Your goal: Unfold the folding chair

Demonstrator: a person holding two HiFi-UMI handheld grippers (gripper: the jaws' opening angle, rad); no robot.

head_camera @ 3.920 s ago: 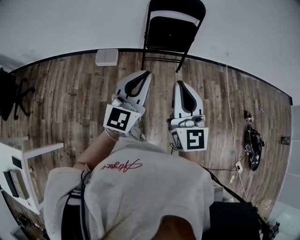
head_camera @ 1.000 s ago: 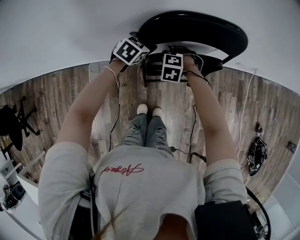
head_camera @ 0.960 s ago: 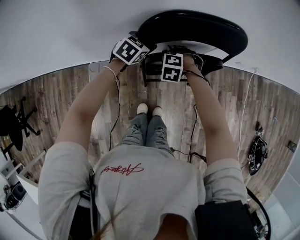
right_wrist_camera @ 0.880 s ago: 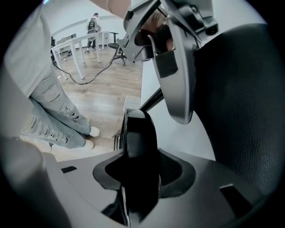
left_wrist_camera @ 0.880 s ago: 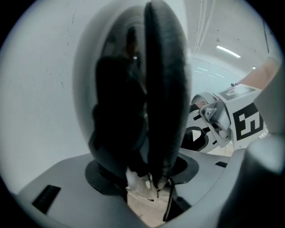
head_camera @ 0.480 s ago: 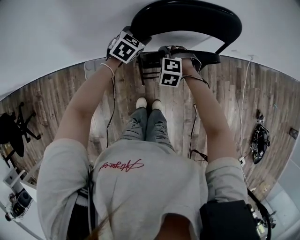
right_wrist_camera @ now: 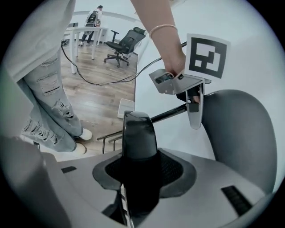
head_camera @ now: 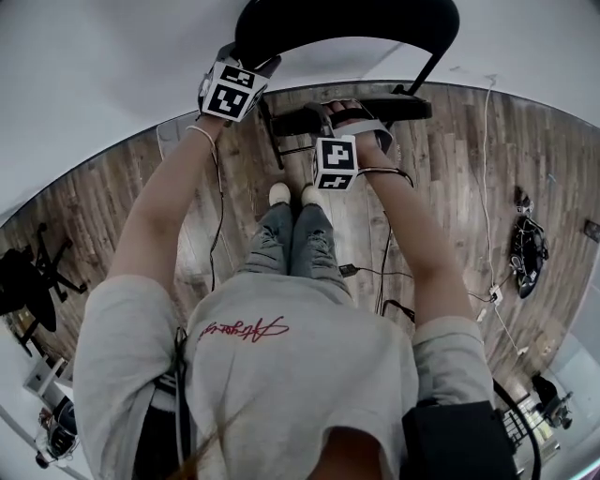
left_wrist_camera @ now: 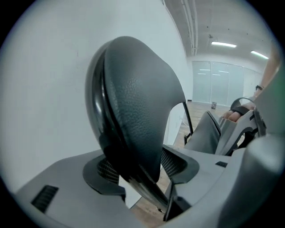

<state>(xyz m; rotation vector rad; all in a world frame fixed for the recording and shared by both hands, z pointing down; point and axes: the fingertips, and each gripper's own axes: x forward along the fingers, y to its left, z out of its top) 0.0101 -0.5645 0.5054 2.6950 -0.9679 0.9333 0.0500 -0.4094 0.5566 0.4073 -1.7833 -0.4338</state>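
1. your right gripper (right_wrist_camera: 141,171) is closed on the front edge of the seat (right_wrist_camera: 139,129). the dark edge stands up between the pads (right_wrist_camera: 174,170), pressed from both sides.
2. from that grip the seat runs out to left and right across the scene as a long dark strip, with your right gripper near its middle. its long axis therefore lies crosswise to your pull.
3. your left gripper (left_wrist_camera: 139,165) sits farther out and higher, at the left end of the backrest (left_wrist_camera: 133,102). its jaws have just been opening a little, yet the padded backrest edge fills the gap between them and the pads look to be bearing on it.
4. the folding chair (head_camera: 375,19) stands straight ahead of you on the wooden floor (head_camera: 450,187), close to the white wall (head_camera: 84,56). the backrest is on the far side, and the seat is nearer and lower.
5. the relation that counts: the seat's free edge is in your right gripper on the near side, and its hinge line lies beyond, toward the backrest. i judge the seat only part way down. the next move likely brings that edge toward you and down while the left gripper steadies the back.
6. your right hand is nearer your body and the left is the far anchor. a slack left grip could let the frame tip toward you.
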